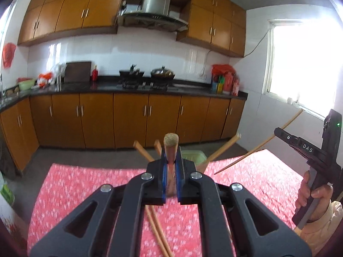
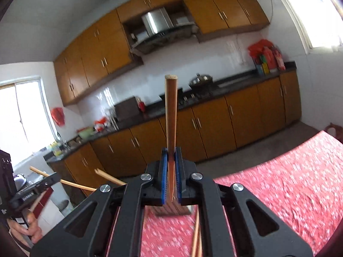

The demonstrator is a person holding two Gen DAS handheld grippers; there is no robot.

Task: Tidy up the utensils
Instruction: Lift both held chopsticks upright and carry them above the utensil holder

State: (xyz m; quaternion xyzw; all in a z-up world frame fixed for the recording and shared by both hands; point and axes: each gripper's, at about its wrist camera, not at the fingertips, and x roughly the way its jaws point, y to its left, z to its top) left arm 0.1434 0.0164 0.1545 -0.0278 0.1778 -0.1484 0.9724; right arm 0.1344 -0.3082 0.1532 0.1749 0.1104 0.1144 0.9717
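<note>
Wooden chopstick (image 1: pixel 170 150) sits clamped in our left gripper (image 1: pixel 171 160), jaws closed on it, raised over the red floral tablecloth (image 1: pixel 85 192). Our right gripper (image 2: pixel 171 167) is likewise closed on another chopstick (image 2: pixel 171 111), held clear above the table. Loose chopsticks (image 1: pixel 158 231) lie on the cloth below
</note>
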